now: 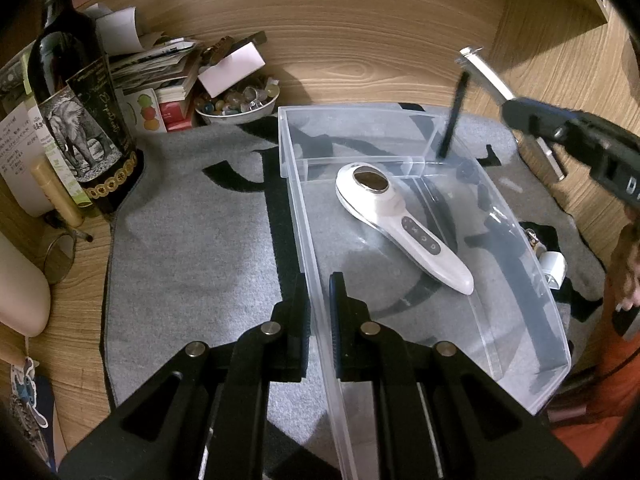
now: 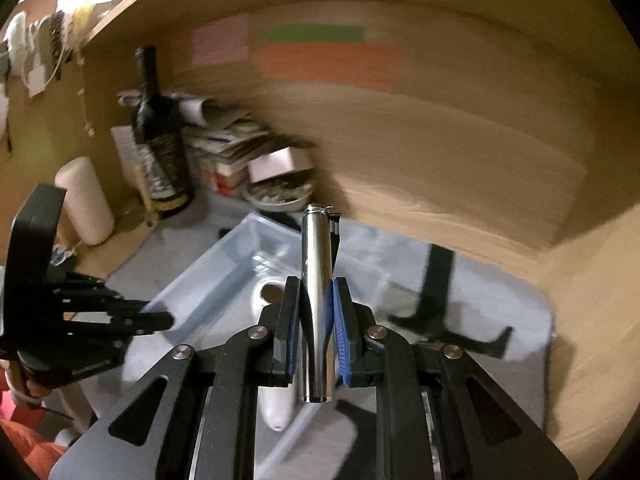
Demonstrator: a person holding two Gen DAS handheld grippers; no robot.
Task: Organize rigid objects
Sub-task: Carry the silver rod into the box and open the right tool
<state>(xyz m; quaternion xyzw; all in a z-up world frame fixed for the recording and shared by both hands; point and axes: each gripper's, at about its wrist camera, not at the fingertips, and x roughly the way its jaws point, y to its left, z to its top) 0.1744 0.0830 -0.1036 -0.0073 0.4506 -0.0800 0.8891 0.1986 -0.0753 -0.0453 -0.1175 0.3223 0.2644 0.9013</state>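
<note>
Left gripper [image 1: 320,300] jaws are clamped on the bin [image 1: 520,264] wall at its near-left edge; right gripper [image 2: 316,320] jaws are clamped on a metal tube [image 2: 318,280] above the bin. I'd keep the bin steady and lower the tube clear of the massager [image 1: 404,224]. Open floor lies along the right wall.

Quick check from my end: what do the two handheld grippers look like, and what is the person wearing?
Both grippers are matte black linkage frames with round silver pivot pins. The left gripper has black ribbed pads; the right gripper has blue pads. White lettering marks each gripper's body. The person wears an orange garment.
</note>
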